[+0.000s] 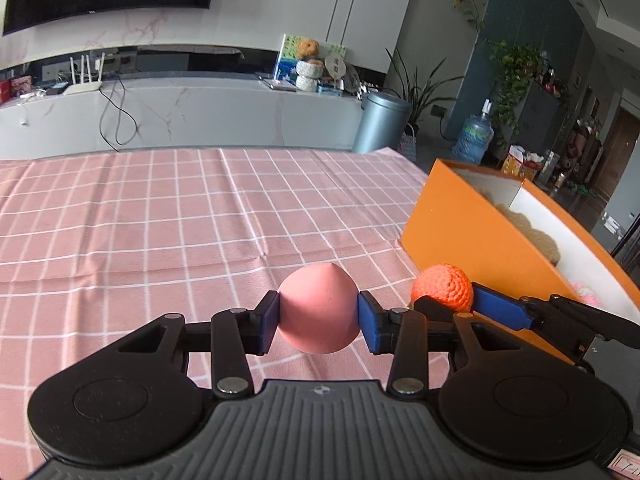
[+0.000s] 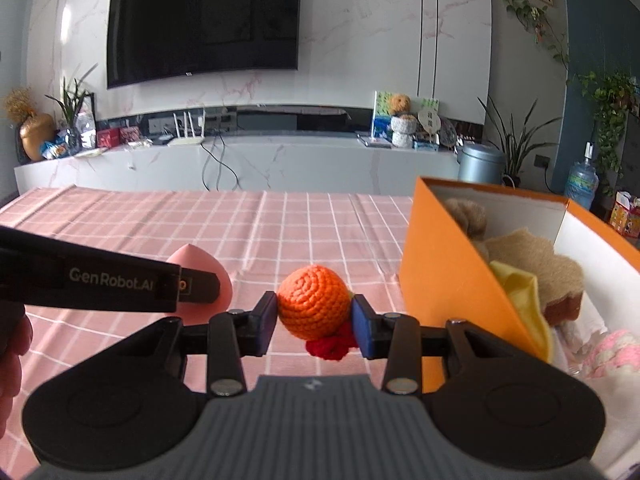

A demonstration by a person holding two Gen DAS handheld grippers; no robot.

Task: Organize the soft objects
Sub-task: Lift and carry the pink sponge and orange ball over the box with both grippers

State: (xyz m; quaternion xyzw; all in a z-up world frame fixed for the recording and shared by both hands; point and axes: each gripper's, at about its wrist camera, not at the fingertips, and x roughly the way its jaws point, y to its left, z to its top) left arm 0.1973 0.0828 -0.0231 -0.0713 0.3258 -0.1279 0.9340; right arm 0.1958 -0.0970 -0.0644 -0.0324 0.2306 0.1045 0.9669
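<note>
While both of our hands are raised above the pink checked cloth (image 1: 160,220) that covers the surface, each tool has something soft pinched between its blue pads. Our left tool (image 1: 319,314) is closed about halfway on a smooth pink sponge (image 1: 318,308) shaped like a teardrop, its point aimed away from us — the pads press into its sides and it hangs clear of the cloth. Our right tool (image 2: 315,316) is likewise part closed, clamped on an orange crocheted ball (image 2: 314,300) with a red knitted piece (image 2: 332,346) hanging under it. In the left wrist view the right tool sits just to the right of the left one, its ball (image 1: 442,286) close beside the near left corner of the orange box (image 1: 472,232). That box stands at the right edge of the surface, its white interior split by a divider. Inside it — seen from the right wrist — lie a brown plush toy (image 2: 532,260), a yellow cloth (image 2: 520,292) and a pink-and-white knitted item (image 2: 612,352). In that same view the left tool's black arm (image 2: 100,280) crosses in from the left edge, hiding part of the sponge (image 2: 192,256). Part of a hand (image 2: 12,360) shows at the lower left.
</note>
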